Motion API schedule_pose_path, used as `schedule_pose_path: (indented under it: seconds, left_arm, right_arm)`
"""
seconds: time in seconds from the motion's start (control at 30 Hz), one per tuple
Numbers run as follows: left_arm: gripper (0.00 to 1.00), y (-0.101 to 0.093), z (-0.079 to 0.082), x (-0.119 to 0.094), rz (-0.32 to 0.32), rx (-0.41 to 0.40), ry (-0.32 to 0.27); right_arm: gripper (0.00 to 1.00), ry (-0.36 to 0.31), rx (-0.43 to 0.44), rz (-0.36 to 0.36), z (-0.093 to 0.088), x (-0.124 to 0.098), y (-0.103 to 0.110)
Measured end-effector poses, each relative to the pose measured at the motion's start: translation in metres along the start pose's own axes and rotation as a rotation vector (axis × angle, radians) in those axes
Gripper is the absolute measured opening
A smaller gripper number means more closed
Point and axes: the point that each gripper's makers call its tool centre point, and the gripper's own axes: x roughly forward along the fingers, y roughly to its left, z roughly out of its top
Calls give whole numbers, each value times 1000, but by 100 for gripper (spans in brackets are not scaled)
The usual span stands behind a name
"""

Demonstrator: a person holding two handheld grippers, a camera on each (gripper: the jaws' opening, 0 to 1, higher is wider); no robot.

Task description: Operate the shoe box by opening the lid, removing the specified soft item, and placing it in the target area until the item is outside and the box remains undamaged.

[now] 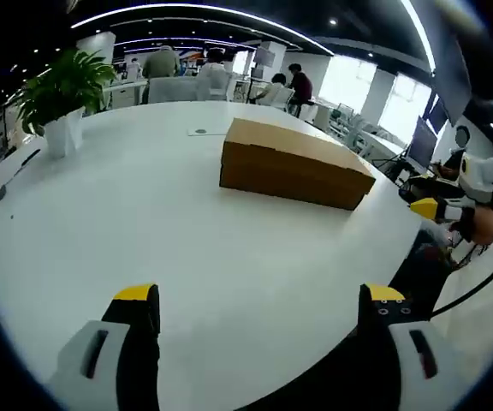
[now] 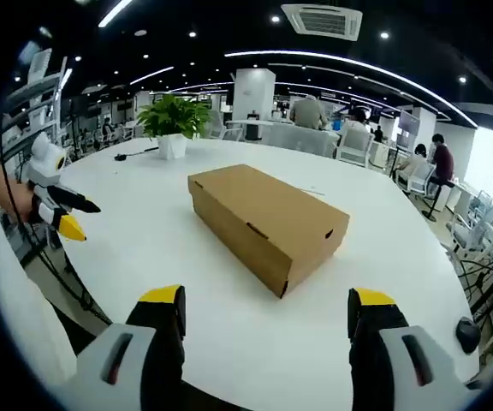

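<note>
Shoe box point(image 2: 268, 224) ahead of the right gripper point(image 2: 266, 306), lying between and beyond its jaws on the white table point(image 2: 144, 257), lid down and closed. Jaws wide apart, holding nothing. Left gripper point(image 1: 259, 301) likewise spread wide and empty, with the same box ahead and a little right of its jaws, well apart from them. Plain brown cardboard, so probably light, stiff along the edges but easily creased or torn if pinched hard; likely to slide on the smooth tabletop when the lid is pushed. Best hold judged to be the lid's lower rim on the near long side, beside the small notches, lifting gently while the other gripper steadies the base. Soft item hidden inside; nothing to say of it. Potted plant point(image 2: 175, 122) far beyond the box, left of the jaws, with a dark cable point(image 2: 135, 154) near it; neither in the way. People seated at desks in the background, well clear.
</note>
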Motion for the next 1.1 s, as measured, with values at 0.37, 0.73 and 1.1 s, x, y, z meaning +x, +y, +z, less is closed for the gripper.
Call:
schedule_pose_path:
  seconds: [0.37,0.73,1.1]
  left_arm:
    - [96,7,-1,12,23,52,51]
    - [98,7,-12,14,31,30,67]
    - [99,1,-17,15,43,49,91]
  right_arm:
    - [80,-25,112,-4,-3,-4,-4]
    - [79,-39,7,-8,-5,-2,1]
    - [70,-31,22,40,-11,7,10]
